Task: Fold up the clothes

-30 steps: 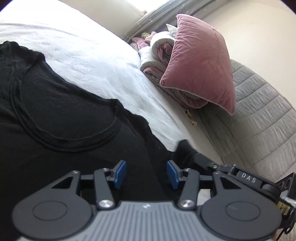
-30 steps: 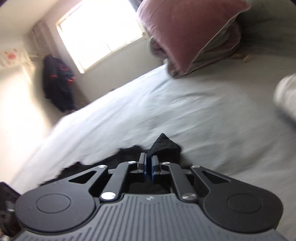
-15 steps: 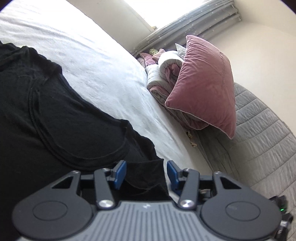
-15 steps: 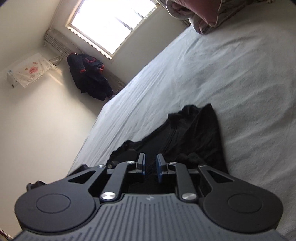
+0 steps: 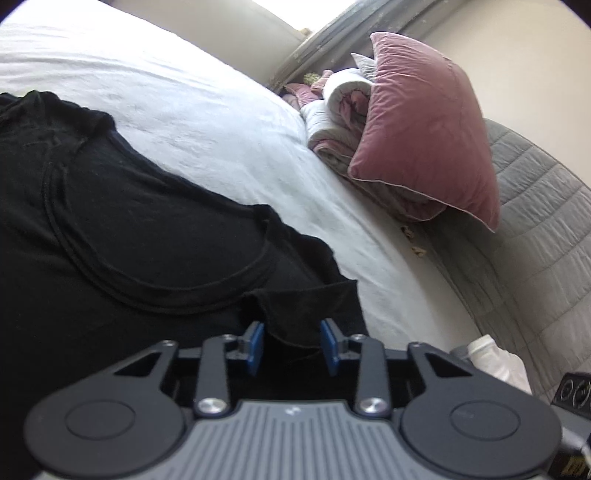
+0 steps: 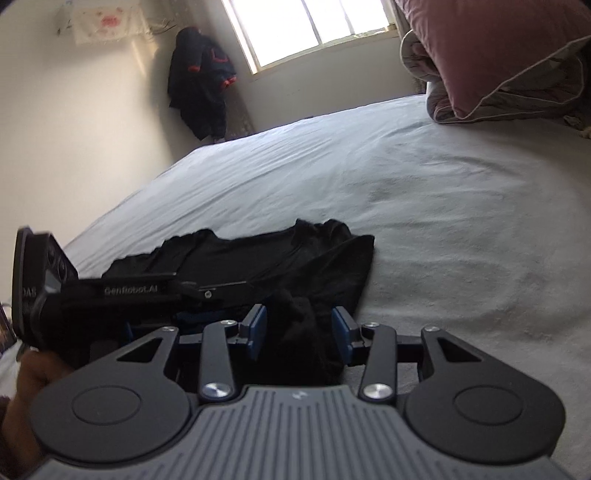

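Shirt: thin, limp; slides on bed.
Hold: near sleeve hem.
Left tool: closing around hem, not pressing.
Right tool: opening, cloth between.

Daylight floods through a window in the cream wall. Left of the window, a dark jacket hangs; below it spreads the white-sheeted bed.

Right wrist view, at nine o'clock: the left gripper bears the white lettering "GenRobot.AI" along its black side; the letters "DAS" stand on its rear housing. The wall poster, at eleven o'clock, is unreadable.
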A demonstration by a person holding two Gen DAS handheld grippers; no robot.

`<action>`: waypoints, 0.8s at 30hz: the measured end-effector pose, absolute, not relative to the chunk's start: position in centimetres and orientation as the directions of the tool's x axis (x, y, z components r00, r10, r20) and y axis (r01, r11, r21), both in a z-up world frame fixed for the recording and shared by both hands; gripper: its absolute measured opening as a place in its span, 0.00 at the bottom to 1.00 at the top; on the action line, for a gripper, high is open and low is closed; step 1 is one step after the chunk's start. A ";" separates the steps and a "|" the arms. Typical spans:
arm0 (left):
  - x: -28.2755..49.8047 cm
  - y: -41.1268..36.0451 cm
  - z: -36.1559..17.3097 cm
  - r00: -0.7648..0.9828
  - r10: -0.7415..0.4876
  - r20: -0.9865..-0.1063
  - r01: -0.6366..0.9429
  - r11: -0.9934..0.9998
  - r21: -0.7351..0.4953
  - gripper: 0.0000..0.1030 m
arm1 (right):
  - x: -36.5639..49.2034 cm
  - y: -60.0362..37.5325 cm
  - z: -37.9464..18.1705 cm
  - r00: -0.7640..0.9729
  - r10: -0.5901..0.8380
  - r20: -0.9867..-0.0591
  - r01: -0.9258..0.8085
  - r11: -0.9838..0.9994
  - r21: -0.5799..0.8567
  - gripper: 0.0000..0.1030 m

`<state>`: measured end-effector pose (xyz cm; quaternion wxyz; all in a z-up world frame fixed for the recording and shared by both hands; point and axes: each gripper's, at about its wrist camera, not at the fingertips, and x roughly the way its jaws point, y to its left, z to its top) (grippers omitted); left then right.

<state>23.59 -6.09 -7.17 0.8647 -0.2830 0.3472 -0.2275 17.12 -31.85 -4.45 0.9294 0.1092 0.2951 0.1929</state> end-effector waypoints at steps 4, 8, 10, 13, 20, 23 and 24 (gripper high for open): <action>24.3 -5.4 -7.3 0.635 -0.597 -0.490 0.129 0.707 -0.695 0.26 | 16.7 -31.1 -4.7 0.740 0.432 -0.515 -0.348 0.902 0.256 0.43; 25.1 -5.2 -6.6 0.621 -0.591 -0.515 0.076 0.699 -0.711 0.13 | 15.6 -31.1 -4.1 0.740 0.485 -0.466 -0.418 0.874 0.248 0.43; 25.5 -5.2 -6.2 0.620 -0.583 -0.526 0.064 0.705 -0.706 0.09 | 15.5 -30.8 -4.3 0.721 0.503 -0.477 -0.442 0.864 0.243 0.42; 25.7 -5.3 -5.9 0.622 -0.568 -0.538 0.060 0.720 -0.691 0.06 | 15.4 -30.0 -4.6 0.675 0.539 -0.503 -0.495 0.837 0.234 0.39; 25.2 -5.1 -5.7 0.636 -0.527 -0.564 0.058 0.761 -0.646 0.09 | 14.6 -29.2 -4.2 0.638 0.611 -0.468 -0.578 0.782 0.232 0.39; 24.9 -5.1 -5.5 0.643 -0.506 -0.575 0.066 0.784 -0.617 0.28 | 14.9 -29.5 -4.3 0.669 0.573 -0.473 -0.538 0.813 0.224 0.39; 24.9 -5.1 -5.5 0.646 -0.505 -0.573 0.070 0.786 -0.614 0.34 | 15.0 -29.5 -4.4 0.674 0.560 -0.481 -0.526 0.822 0.219 0.39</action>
